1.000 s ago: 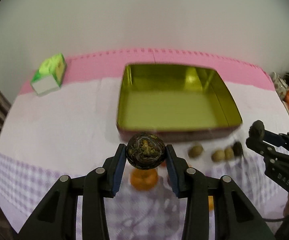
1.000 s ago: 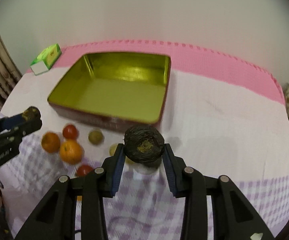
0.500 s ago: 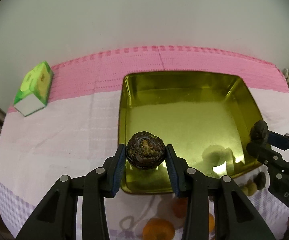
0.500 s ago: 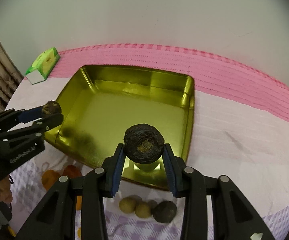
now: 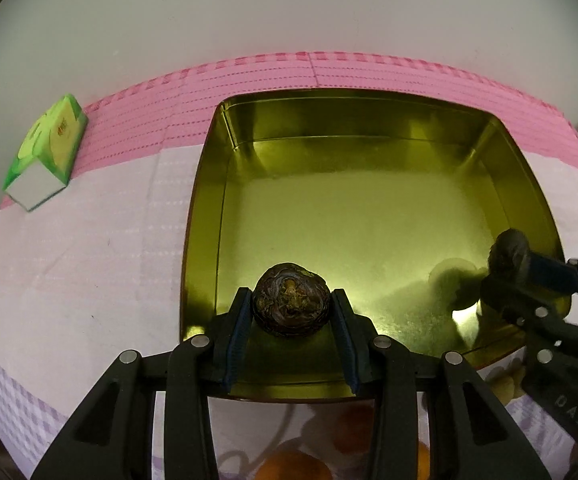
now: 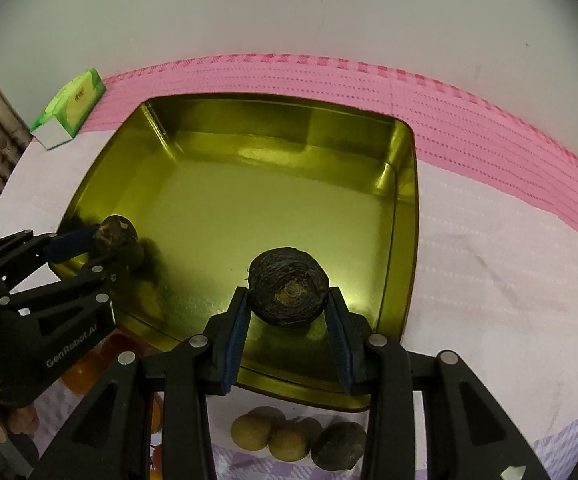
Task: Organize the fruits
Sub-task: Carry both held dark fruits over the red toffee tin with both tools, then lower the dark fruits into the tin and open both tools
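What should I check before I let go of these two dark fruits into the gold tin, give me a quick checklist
1. Left gripper grips its dark fruit: ok.
2. Right gripper grips the other dark fruit: ok.
3. Both fruits are over the gold tin, inside its rim: ok.
4. Tin floor below is free of other fruit: ok.
5. Height above the tin floor: cannot tell.
6. Grippers are apart from each other: ok.
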A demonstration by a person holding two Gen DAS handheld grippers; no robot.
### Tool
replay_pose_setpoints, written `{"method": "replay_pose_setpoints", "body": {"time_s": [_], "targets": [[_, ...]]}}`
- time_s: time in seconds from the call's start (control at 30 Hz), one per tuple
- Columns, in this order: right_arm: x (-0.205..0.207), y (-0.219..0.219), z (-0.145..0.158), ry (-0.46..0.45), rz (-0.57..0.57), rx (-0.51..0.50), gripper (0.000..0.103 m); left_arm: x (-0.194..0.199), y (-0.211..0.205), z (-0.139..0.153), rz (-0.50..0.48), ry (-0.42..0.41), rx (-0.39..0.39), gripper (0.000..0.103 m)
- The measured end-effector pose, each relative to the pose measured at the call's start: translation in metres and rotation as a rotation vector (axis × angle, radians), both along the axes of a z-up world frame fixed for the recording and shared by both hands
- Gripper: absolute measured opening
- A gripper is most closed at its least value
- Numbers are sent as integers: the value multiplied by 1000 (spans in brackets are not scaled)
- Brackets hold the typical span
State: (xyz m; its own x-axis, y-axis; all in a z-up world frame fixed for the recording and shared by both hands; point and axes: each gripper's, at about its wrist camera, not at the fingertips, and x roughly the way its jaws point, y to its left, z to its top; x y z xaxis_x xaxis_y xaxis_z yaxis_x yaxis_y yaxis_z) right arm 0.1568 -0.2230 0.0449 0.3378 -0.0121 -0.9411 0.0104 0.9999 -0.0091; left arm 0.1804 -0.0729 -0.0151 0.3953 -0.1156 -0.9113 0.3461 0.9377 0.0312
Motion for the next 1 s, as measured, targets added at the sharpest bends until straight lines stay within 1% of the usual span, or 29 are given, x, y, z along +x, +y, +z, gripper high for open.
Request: {"method": "replay_pose_setpoints", "body": {"time_s": [0.2, 0.6, 0.67, 0.83, 0.93, 1.0], "targets": [[-3, -4, -4, 10, -3, -1, 35, -4, 2, 1, 15, 13, -5, 40], [-3, -1, -4, 6, -3, 0, 37, -9, 1, 2, 30, 5, -4, 42], [-3, 0, -5, 5, -1, 1, 38, -11, 1, 1, 30, 0, -6, 44], [-3, -1, -4, 0, 2, 9, 43, -13, -3, 3, 21, -12, 7, 55], [-5, -4, -2, -6, 7, 12, 46, -15, -4, 5, 20, -17, 6, 60], [-6, -6, 1, -19, 8, 18, 47, -16, -3, 7, 22, -22, 2, 61]]}}
